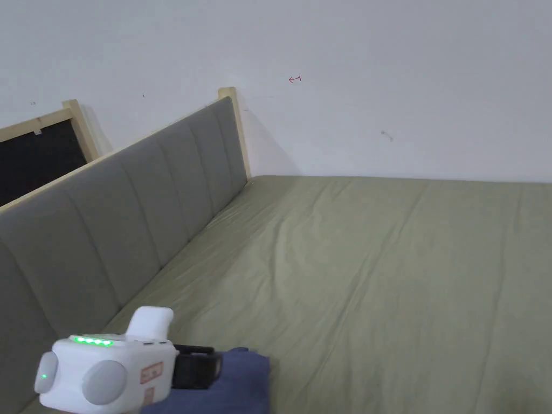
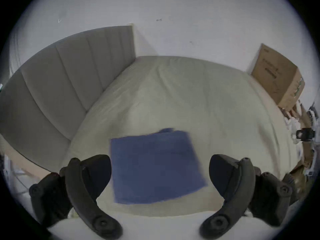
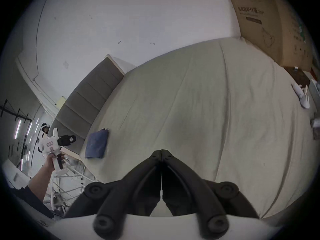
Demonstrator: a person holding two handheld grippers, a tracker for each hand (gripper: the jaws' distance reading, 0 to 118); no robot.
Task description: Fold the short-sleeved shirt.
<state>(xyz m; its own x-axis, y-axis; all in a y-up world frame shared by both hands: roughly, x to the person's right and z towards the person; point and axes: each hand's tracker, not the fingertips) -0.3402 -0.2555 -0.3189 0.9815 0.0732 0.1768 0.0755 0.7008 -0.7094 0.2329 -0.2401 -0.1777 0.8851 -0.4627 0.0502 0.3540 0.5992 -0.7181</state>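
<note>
Gaping left tongs [image 2: 160,172] apparently clear folded shirt [image 2: 155,165]; right tongs [image 3: 161,152] closed, empty.

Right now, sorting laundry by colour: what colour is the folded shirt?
Plain blue shirt, clearest in the left gripper view.
</note>
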